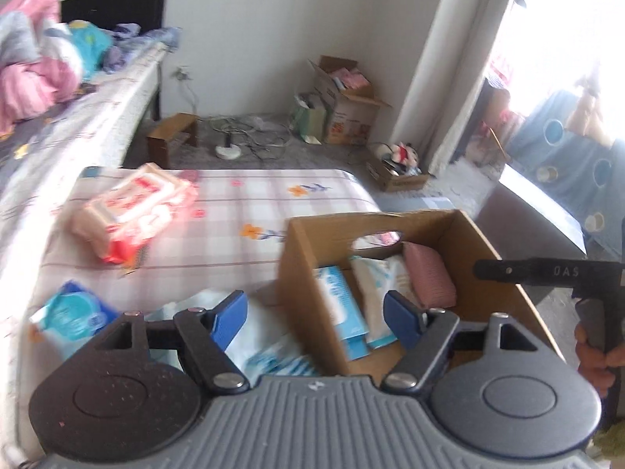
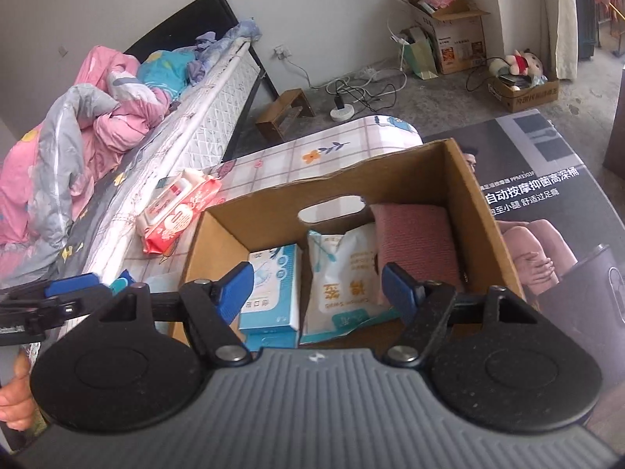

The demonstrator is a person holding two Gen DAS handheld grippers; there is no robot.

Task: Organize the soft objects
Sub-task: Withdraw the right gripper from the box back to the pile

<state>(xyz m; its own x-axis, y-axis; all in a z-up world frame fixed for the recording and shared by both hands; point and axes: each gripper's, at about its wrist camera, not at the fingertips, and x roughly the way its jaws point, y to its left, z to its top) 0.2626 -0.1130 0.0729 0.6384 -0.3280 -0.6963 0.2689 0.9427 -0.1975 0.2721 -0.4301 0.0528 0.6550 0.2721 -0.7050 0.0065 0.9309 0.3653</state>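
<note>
Both our left gripper (image 1: 315, 314) and right gripper (image 2: 316, 287) hang spread and empty. The pink pack (image 1: 134, 211) lies left of the box (image 1: 308, 250): light, squashy, slippery film; we'd pinch across its middle.

my left wrist camera looks forward along my left gripper (image 1: 315, 314), low and close over the near-left corner of the cardboard box (image 1: 308, 234), facing across the checked mattress (image 1: 250, 203) toward the far wall. my right wrist camera sits above my right gripper (image 2: 315, 288), looking steeply down into the same cardboard box (image 2: 461, 164) from close by, tilted so the bed (image 2: 187, 125) slants up on the left. both views share the box's inside, the pink wipes pack (image 1: 133, 211) (image 2: 175, 211), and the floor clutter by the wall.
</note>
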